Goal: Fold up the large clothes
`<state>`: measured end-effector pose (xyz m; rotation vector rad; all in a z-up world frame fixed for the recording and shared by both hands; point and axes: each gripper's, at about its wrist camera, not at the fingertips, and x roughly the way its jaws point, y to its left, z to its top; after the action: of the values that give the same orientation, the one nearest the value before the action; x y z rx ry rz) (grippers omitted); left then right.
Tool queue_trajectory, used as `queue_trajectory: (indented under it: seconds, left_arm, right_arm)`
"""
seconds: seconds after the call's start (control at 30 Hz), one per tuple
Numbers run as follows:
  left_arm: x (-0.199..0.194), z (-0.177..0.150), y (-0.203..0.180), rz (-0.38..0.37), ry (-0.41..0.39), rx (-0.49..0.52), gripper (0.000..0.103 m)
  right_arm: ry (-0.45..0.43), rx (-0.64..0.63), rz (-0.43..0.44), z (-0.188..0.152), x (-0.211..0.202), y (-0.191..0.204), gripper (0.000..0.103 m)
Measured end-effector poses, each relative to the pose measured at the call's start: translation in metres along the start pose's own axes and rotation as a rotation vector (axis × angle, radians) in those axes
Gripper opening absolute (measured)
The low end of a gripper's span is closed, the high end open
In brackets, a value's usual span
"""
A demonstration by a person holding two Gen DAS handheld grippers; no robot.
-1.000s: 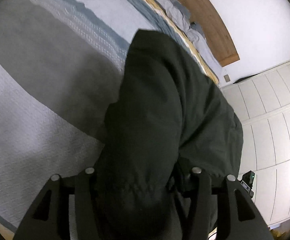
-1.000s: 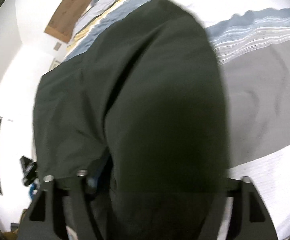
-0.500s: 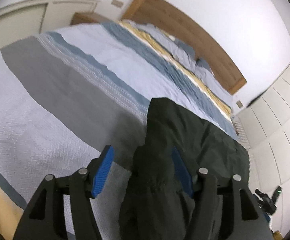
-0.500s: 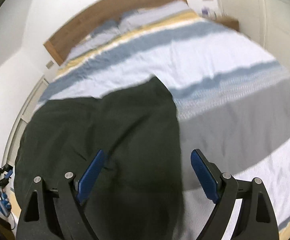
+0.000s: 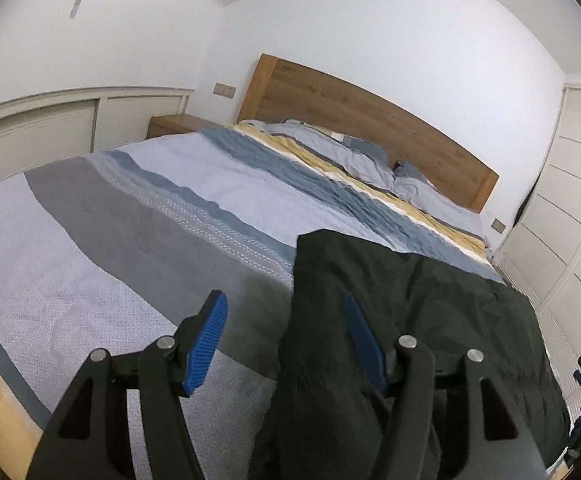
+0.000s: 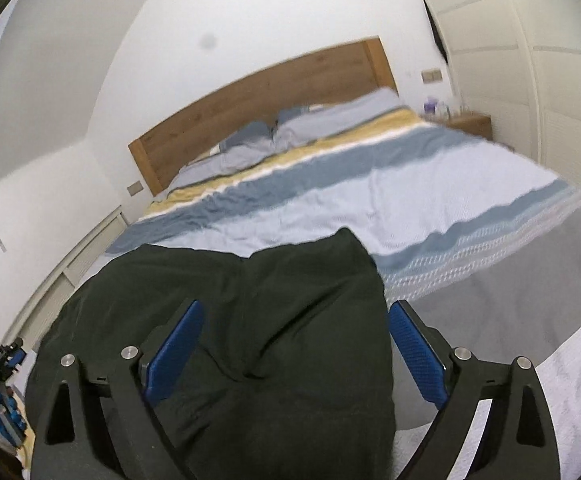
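Garment (image 5: 430, 320) lies on bed (image 5: 130, 240), unlabelled; left hand-held gripper (image 5: 286, 340) wide; right hand-held gripper (image 6: 294, 356) opening, unclamped.

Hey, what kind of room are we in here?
A bedroom, most likely: a made bed with a wooden headboard, pillows and a nightstand, plus white wardrobes.

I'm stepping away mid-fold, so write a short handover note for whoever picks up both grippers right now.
Left gripper: open, holding nothing; the garment's edge lies in front of it.
Right gripper: jaws opening, pads clear of the cloth beneath.
Dark green garment: lying on the striped bedspread, near the foot of the bed, released.
Done: garment laid down, apparently doubled over.
Left: smooth the wrinkles, likely fold once more.
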<state>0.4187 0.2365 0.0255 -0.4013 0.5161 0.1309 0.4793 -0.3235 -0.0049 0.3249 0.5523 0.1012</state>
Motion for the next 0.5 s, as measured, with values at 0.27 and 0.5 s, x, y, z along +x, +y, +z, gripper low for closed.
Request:
queue_trajectory:
  seconds: [0.27,0.5]
  left_arm:
    - [-0.008,-0.027,-0.032,0.042,-0.064,0.086,0.066]
    - [-0.016,-0.044,-0.046,0.057,-0.115,0.131,0.067]
  right_arm:
    - [-0.073,-0.105,0.012,-0.019,-0.019,0.036,0.1]
    - [-0.099,-0.082,0.055,-0.036,-0.028,0.05,0.1]
